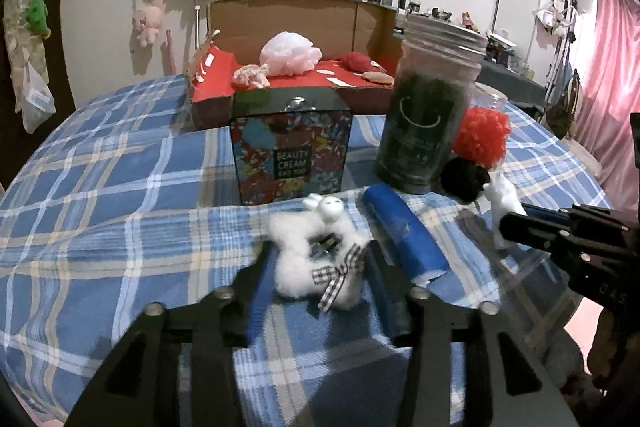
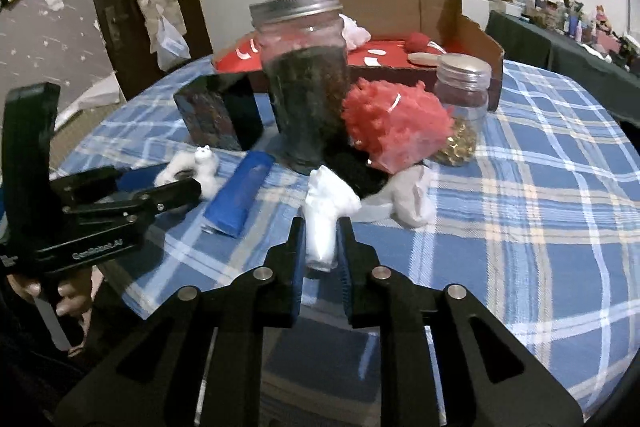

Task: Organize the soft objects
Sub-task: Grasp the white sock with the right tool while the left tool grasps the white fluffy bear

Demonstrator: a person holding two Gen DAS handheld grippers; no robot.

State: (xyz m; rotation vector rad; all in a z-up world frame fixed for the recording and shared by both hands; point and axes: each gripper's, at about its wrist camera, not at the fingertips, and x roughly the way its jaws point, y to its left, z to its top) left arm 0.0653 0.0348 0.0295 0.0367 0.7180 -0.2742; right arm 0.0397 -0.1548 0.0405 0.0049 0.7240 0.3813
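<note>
While the right gripper (image 2: 320, 239) is clenched on a white cloth piece (image 2: 322, 223), the left gripper (image 1: 320, 267) has a white fluffy toy (image 1: 316, 259) between its jaws; they straddle it, but I can't tell if the pads actually press, so treat that one as not confirmed gripped. Both soft items sit at the near edge of the worktop (image 1: 100, 187), on the blue plaid cloth. Just beside the toy: a blue roll (image 1: 404, 235). Behind it, a tin (image 1: 292, 151) and a dark jar (image 1: 428, 111), with a red pompom (image 1: 482, 135) and a black pompom (image 1: 464, 179) right of the jar. Another white soft lump (image 2: 412, 199) lies near the held cloth, in front of a small jar (image 2: 462, 107). Further back, the cardboard box (image 1: 288, 15) already holds a pink puff (image 1: 290, 53), a small pink toy (image 1: 252, 75) and a red ball (image 1: 356, 61). My read: task partly done. Left: the two items at the grippers, both pompoms, the white lump.
</note>
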